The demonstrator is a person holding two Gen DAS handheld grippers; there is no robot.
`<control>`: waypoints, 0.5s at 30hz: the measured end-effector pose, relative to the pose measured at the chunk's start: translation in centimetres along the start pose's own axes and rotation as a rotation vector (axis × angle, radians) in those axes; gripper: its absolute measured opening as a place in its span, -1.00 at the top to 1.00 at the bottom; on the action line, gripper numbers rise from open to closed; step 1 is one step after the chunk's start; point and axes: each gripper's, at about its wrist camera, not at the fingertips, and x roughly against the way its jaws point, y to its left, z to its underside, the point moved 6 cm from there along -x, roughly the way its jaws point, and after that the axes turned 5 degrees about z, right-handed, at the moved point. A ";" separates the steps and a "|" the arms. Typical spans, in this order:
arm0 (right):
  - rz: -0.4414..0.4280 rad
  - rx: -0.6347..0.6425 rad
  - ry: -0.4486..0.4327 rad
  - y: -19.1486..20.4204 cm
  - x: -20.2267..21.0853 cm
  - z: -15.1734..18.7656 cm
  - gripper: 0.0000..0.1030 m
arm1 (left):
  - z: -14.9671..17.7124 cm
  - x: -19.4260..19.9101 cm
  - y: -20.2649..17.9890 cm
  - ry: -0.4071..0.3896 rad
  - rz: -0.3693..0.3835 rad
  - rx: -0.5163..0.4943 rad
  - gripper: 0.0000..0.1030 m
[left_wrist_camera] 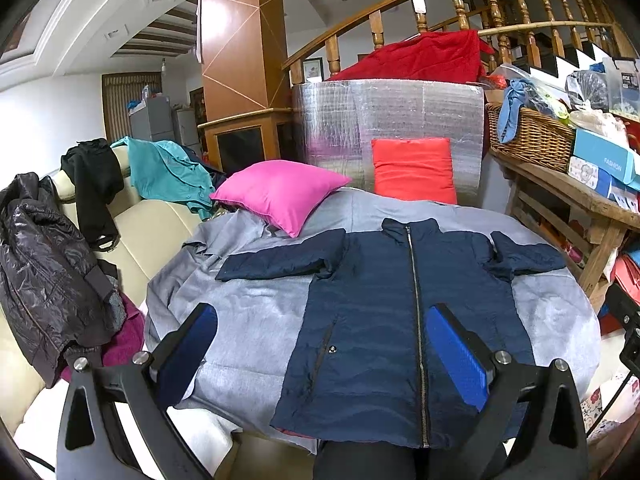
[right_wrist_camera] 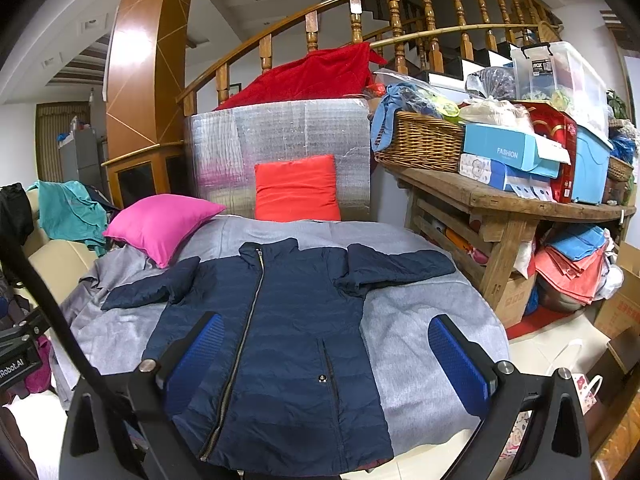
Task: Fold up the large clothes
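Navy jacket (left_wrist_camera: 384,320) lies flat, collar pointing away, seemingly zipped; left gripper (left_wrist_camera: 332,356) and right gripper (right_wrist_camera: 324,364) spread wide, empty.

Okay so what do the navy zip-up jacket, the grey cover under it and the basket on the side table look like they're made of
Navy zip-up jacket: likely thin quilted nylon or polyester, with stitched horizontal channels, a slight sheen and a metal-looking zip.
Grey cover: soft matte woven or knitted cloth, heathered and wrinkled at the edge.
Basket: woven wicker or rattan, judging by its brown interlaced strands.

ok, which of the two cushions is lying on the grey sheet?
The pink cushion: it rests tilted on the sheet's far-left corner. The red-orange cushion stands upright against the silver foil panel.
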 end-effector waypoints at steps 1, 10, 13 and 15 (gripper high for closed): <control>0.001 0.001 0.000 0.0 0.0 0.0 -1.00 | 0.0 0.0 0.0 0.000 0.000 0.000 -1.00; 0.001 0.009 0.007 0.2 -0.4 0.2 -1.00 | 0.1 -0.5 0.3 0.009 -0.001 0.004 -1.00; 0.005 0.017 0.019 0.4 -1.4 0.0 -1.00 | 0.0 -1.3 0.4 0.021 -0.004 0.009 -1.00; 0.007 0.017 0.031 0.3 -2.3 -0.2 -1.00 | -0.1 -2.2 0.4 0.034 -0.009 0.011 -1.00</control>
